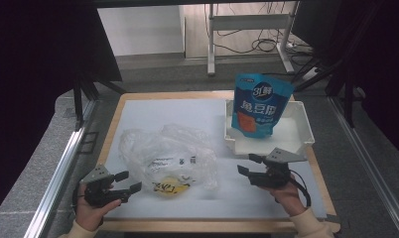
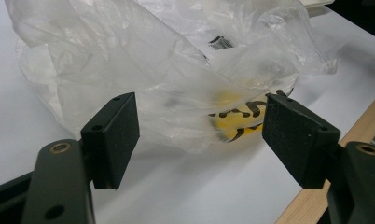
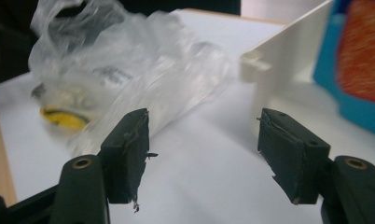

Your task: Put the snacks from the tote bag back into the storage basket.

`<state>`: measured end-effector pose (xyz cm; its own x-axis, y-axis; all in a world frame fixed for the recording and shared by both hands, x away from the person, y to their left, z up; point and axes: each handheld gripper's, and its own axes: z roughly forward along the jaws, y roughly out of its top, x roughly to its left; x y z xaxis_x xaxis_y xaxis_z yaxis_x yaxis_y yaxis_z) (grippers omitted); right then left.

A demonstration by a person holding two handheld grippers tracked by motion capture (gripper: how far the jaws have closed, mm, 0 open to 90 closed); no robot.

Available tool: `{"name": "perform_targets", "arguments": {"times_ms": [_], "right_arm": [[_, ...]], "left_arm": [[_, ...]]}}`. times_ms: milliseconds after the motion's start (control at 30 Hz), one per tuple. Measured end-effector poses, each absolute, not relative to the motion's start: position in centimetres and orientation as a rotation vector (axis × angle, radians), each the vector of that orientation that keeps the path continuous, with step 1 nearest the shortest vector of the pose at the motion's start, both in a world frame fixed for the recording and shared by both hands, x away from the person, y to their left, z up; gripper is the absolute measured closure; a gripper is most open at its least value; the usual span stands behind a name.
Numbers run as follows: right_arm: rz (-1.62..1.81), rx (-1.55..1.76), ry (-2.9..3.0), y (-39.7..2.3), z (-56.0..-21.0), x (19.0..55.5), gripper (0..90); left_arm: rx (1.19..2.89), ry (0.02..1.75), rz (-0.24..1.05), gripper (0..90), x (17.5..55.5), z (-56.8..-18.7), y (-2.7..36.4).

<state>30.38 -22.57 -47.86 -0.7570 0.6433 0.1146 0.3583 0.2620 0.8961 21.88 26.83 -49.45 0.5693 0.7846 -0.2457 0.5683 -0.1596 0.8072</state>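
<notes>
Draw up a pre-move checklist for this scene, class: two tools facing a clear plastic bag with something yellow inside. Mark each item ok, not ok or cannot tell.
1. Left tool open, nothing between its jaws: ok.
2. Right tool open and empty: ok.
3. Clear plastic bag lies flat on the white mat: ok.
4. Yellow item inside the bag: ok.
5. Bag's opening located: cannot tell.
6. Blue pouch stands in the white tray, clear of both tools: ok.

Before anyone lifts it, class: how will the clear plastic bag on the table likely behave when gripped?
The clear plastic bag looks thin and crumpled, so it will probably flop and sag. The yellow item inside may slide toward the low end. Its glossy film could slip.
</notes>
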Motion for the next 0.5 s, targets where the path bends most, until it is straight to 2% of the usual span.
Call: {"name": "perform_targets", "arguments": {"times_ms": [300,500], "right_arm": [[1.478,0.862,2.359,-20.0,-49.9,29.0,33.6],[1.48,0.869,2.36,-20.0,-50.0,29.0,33.5]], "left_arm": [[1.849,1.101,0.283,27.6,21.9,-49.5,26.8],[1.848,1.101,0.284,27.6,21.9,-49.5,26.8]]}}
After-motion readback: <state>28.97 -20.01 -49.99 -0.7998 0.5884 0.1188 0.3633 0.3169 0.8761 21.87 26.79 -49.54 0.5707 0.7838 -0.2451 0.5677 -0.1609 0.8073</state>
